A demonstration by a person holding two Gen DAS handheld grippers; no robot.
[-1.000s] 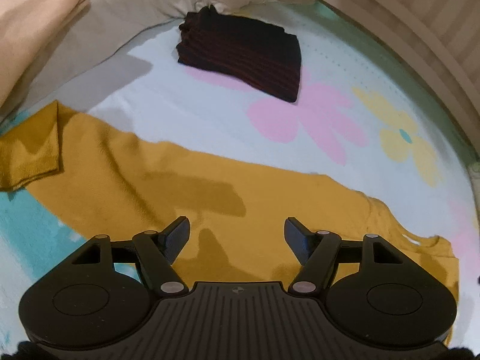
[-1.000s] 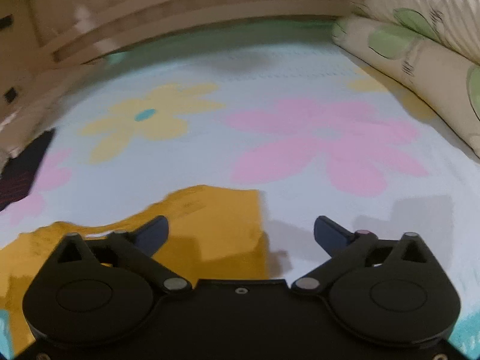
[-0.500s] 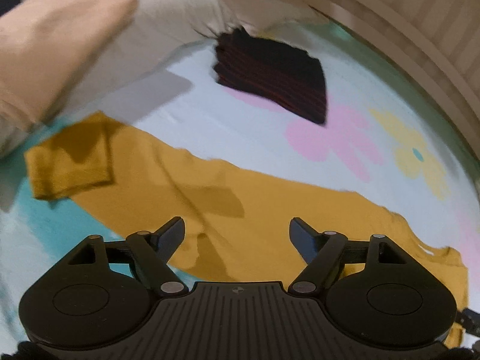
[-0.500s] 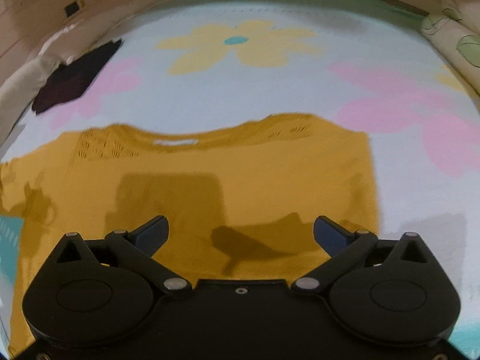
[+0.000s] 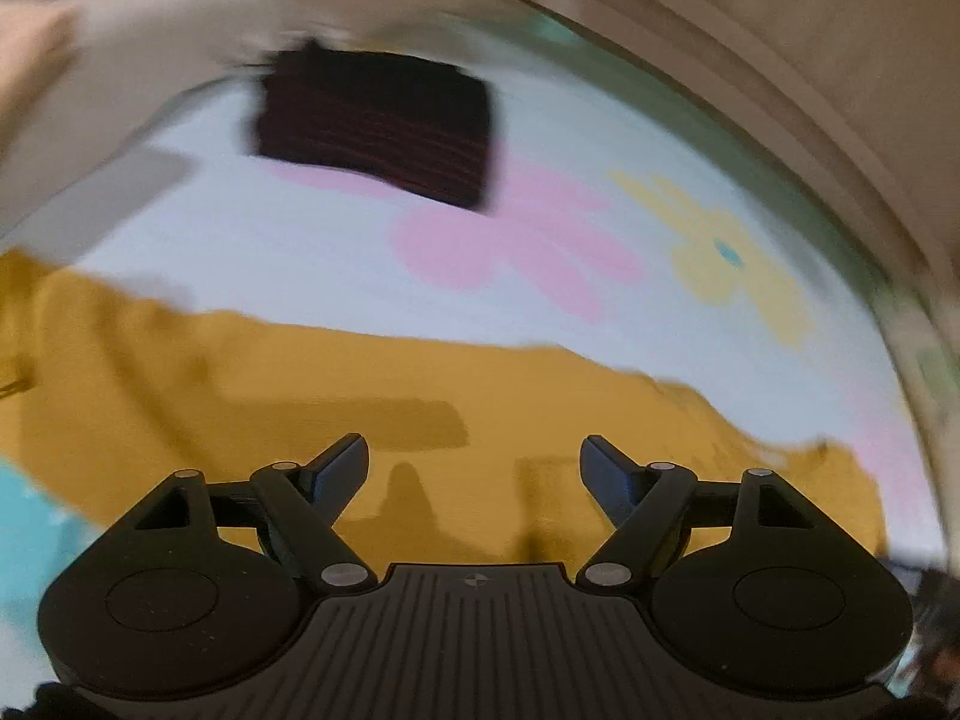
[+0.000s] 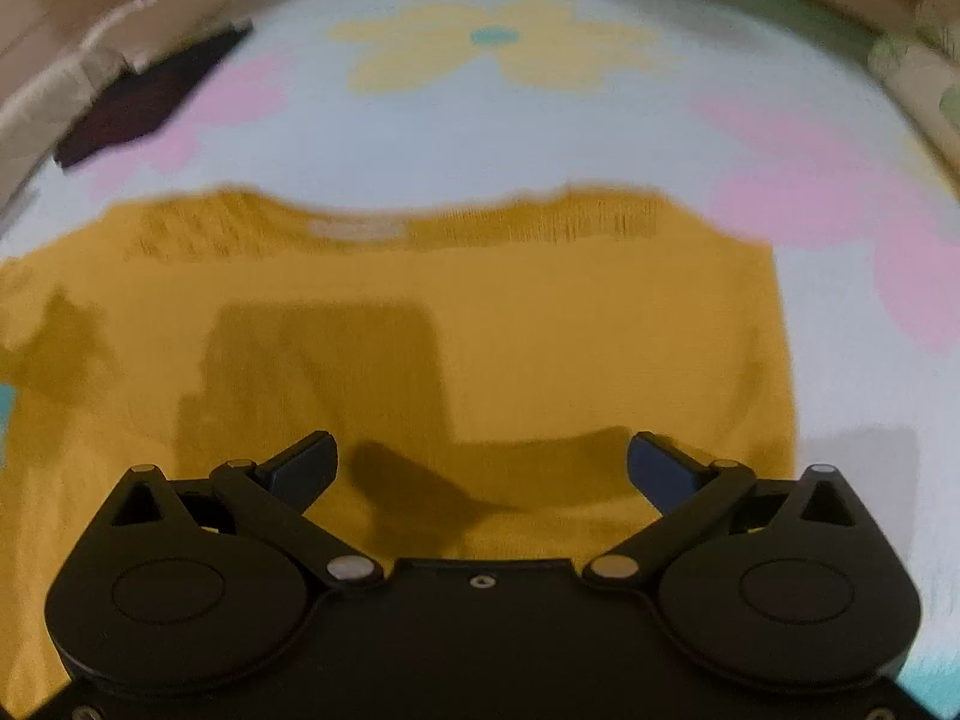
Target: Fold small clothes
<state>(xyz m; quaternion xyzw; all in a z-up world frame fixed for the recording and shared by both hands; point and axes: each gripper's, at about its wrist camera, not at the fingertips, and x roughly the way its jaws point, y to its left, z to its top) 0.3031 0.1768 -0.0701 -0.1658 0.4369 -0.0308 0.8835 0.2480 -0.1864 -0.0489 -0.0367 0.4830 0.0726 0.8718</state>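
Note:
A mustard-yellow knit top (image 6: pixel 480 330) lies spread flat on the flowered sheet (image 6: pixel 456 138), its neckline toward the far side. In the left wrist view the same yellow top (image 5: pixel 300 396) stretches across the lower half of the picture. My left gripper (image 5: pixel 474 468) hovers over it, open, nothing between its fingers. My right gripper (image 6: pixel 480 468) hangs above the top's near part, open wide and empty; its shadow falls on the cloth. A folded dark striped garment (image 5: pixel 372 126) rests further back, seen again as a dark garment (image 6: pixel 144 102) at the far left.
Pale pillows (image 5: pixel 108 30) lie at the back left of the bed. A beige bed frame (image 5: pixel 780 60) curves round the far right edge. A flowered bolster (image 6: pixel 924 72) lies at the right. The sheet between the yellow top and the dark garment is bare.
The right gripper has swung left from the top's edge to above its body. The left view has shifted sideways and back, and its jaws have spread slightly wider.

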